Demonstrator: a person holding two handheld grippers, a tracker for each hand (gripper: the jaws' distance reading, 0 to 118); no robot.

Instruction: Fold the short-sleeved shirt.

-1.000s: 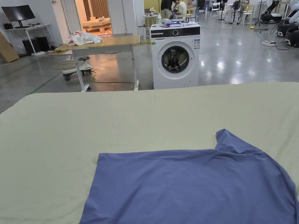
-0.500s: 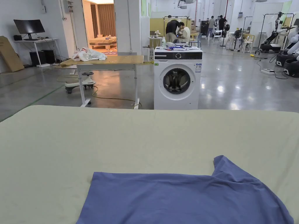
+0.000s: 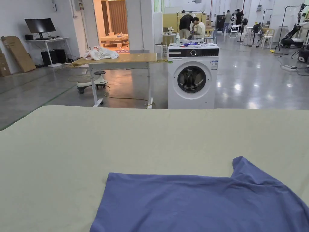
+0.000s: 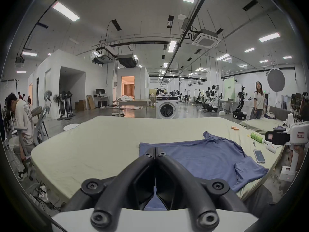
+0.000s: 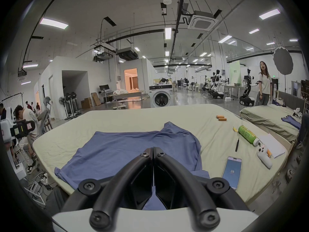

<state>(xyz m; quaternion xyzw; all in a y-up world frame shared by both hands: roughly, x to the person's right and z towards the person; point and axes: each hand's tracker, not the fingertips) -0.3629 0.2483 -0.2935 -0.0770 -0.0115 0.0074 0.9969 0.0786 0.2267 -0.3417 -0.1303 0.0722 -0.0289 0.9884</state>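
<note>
On the pale green bed (image 3: 90, 145) the blue short-sleeved shirt (image 3: 193, 202) lies spread flat, near its front edge; the head view cuts off the shirt's lower part; one sleeve (image 3: 241, 169) pokes up toward the far side. The left gripper (image 4: 155, 149) has its jaws pressed together on nothing, above the shirt; the right gripper (image 5: 153, 148) likewise. A phone (image 5: 232, 173) lies beside the shirt; a green bottle (image 5: 247, 134) nearby has print too small to make out.
</note>
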